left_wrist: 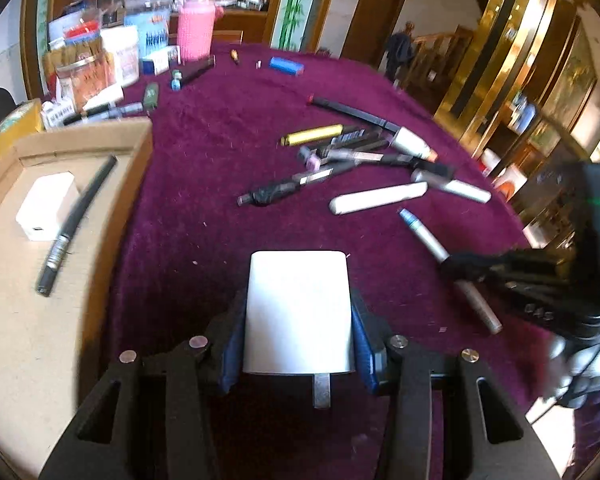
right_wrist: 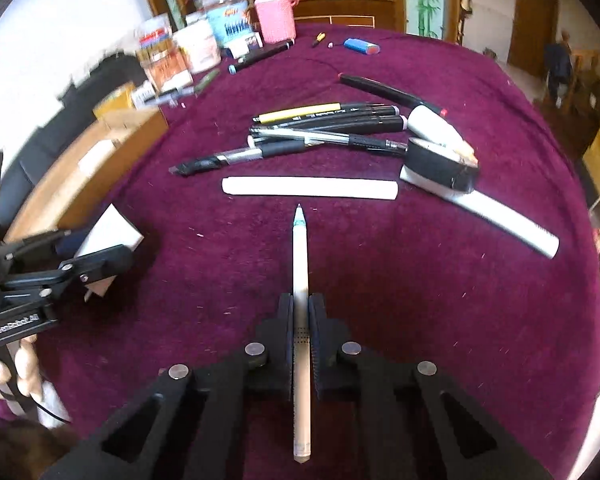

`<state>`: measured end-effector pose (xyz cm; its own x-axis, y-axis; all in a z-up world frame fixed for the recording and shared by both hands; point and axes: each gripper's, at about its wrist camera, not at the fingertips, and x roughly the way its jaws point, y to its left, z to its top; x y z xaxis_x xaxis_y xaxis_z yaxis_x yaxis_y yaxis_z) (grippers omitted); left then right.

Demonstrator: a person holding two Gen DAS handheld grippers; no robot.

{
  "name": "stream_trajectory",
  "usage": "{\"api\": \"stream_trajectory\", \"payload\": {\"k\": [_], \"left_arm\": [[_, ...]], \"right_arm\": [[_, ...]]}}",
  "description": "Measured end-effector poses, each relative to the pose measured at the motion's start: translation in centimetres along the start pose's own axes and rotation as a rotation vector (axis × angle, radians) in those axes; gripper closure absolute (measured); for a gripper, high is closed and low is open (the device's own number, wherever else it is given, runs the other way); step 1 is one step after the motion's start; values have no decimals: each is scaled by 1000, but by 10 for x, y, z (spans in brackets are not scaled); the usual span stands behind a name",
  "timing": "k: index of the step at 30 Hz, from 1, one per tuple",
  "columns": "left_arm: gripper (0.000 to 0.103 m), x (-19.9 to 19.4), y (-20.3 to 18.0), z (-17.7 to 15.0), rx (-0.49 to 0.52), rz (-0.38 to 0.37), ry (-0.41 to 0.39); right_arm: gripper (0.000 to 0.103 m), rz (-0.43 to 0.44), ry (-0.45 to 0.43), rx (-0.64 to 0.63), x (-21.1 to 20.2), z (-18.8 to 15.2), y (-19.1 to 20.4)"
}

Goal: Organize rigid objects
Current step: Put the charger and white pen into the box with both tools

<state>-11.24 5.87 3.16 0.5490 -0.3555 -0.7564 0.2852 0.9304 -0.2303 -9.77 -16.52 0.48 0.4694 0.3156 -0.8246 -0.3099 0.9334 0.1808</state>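
Note:
My left gripper [left_wrist: 298,308] is shut on a white charger block [left_wrist: 298,312], held above the purple tablecloth; it also shows in the right wrist view [right_wrist: 108,236]. My right gripper [right_wrist: 301,308] is shut on a white pen [right_wrist: 301,264] with a teal tip pointing away; the pen also shows in the left wrist view [left_wrist: 428,236]. A cardboard box [left_wrist: 28,320] at the left holds another white charger [left_wrist: 46,210] and a black pen [left_wrist: 76,224]. A pile of pens and markers [right_wrist: 324,128] lies mid-table.
A white stick [right_wrist: 310,187], a roll of black tape [right_wrist: 440,166] and a white tube [right_wrist: 504,220] lie beyond the right gripper. Jars, boxes and a pink bottle [right_wrist: 276,16] crowd the far left edge. A blue battery pack [right_wrist: 360,46] lies far back.

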Motion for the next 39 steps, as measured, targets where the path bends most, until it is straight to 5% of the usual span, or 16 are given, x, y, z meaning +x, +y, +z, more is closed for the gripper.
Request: {"api": "stream_trajectory", "payload": {"k": [7,13,17,28,30,35,39], "left_arm": [[58,-63,42,16,-110,-32,-102],[58,-80,111,32,-189,159,-103],[58,-68,158,42,-225,273,-59],[58,-25,202,64,-270,295,42],[58,-21,204,67,-269,325,41],[51,-20,212,72,-320,259,22],[43,-32,208,77,-320,236,-31]], "right_arm": [[94,270,-88,138,-22,11,14],[94,491,-85,176,-15,49,59],[94,557,-54,169,7,77,102],[93,482,49,253,90,128,174],[93,445,50,251,98,132,178],[92,300,15,201,106,142,187],[68,251,-38,163,98,142,186]]}}
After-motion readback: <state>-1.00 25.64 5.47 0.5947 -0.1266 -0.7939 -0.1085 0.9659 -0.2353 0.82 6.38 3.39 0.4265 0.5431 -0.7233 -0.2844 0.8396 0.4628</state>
